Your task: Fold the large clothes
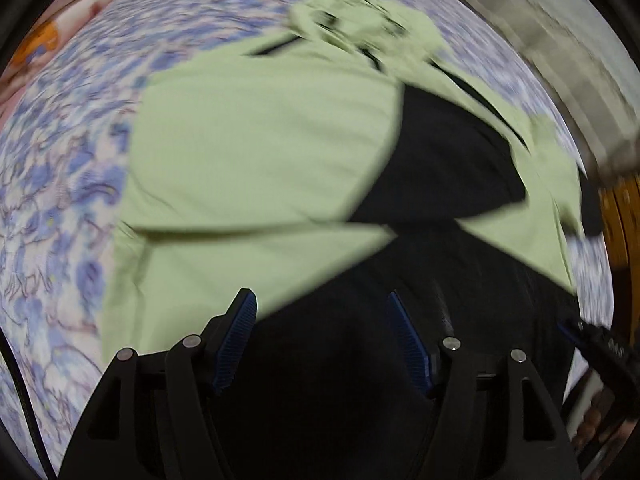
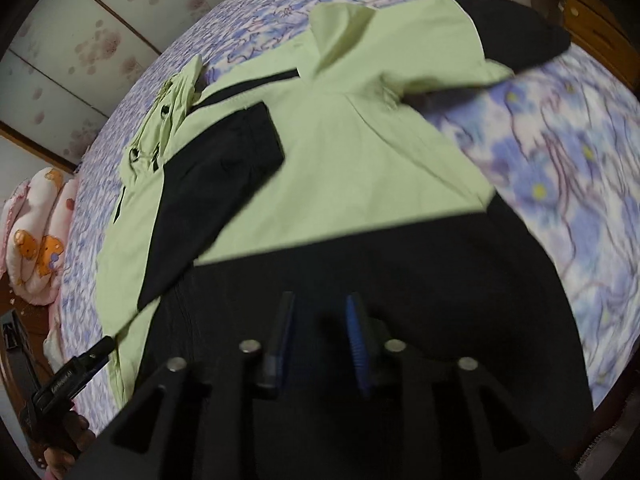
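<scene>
A light green and black jacket point(image 1: 260, 152) lies spread on the bed, hood point(image 1: 360, 20) at the far end; it also shows in the right wrist view point(image 2: 360, 168). One black sleeve point(image 2: 216, 184) is folded across the green body, the other sleeve point(image 2: 516, 36) lies out to the far right. My left gripper point(image 1: 322, 340) is open over the black hem, nothing between its blue pads. My right gripper point(image 2: 320, 336) hovers over the black hem point(image 2: 400, 280) with a narrower gap and holds nothing. The left gripper's tip point(image 2: 92, 356) shows at the lower left of the right wrist view.
The bed has a blue-and-white floral sheet point(image 2: 560, 168). A pink cartoon pillow point(image 2: 40, 232) lies at the bed's far left. Sliding panels with a floral print point(image 2: 80, 48) stand behind. Wooden furniture point(image 1: 624, 220) is at the right.
</scene>
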